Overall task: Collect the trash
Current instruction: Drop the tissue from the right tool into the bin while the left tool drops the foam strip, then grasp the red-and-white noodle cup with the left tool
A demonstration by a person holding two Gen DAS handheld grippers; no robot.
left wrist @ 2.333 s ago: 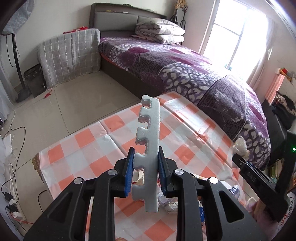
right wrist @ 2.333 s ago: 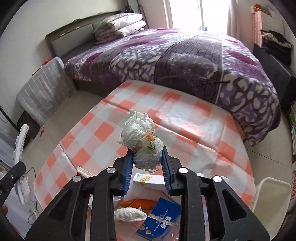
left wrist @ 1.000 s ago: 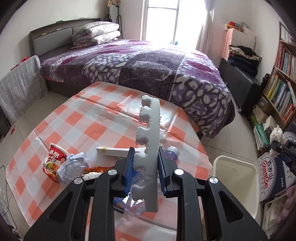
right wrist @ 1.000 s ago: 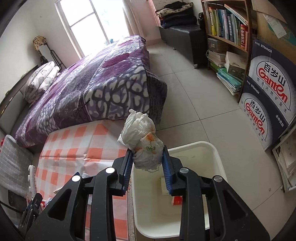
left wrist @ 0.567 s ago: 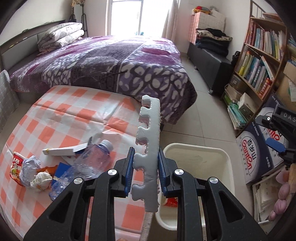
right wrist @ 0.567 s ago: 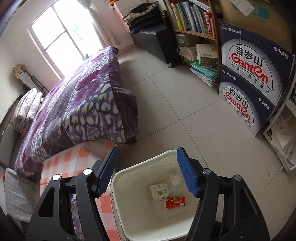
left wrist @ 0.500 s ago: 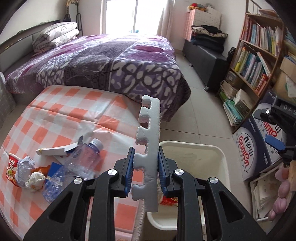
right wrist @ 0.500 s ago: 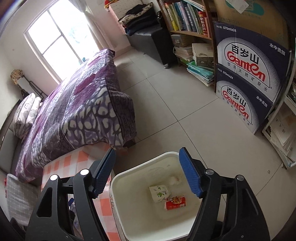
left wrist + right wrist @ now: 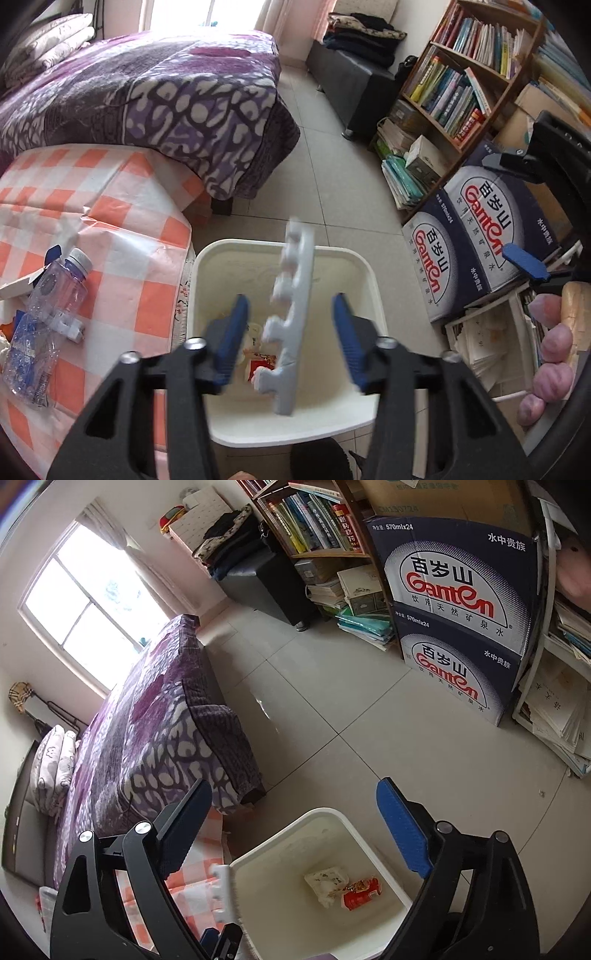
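My left gripper hangs over the white bin with its jaws opening. The white foam strip stands tilted between the blue pads, touching neither. In the right wrist view the same foam strip shows at the left rim of the bin. My right gripper is above the bin, its jaws opening wide with nothing between them. A white wrapper and a red packet lie on the bin's floor. The right gripper also shows at the right edge of the left wrist view.
Left of the bin stands a table with an orange-checked cloth, holding a clear plastic bottle and other litter. A purple bed is behind it. Stacked water cartons and a bookshelf stand to the right.
My left gripper swung from the table to over the bin, and its jaws parted off the foam strip. My right gripper dropped the tissue wad and opened wider.
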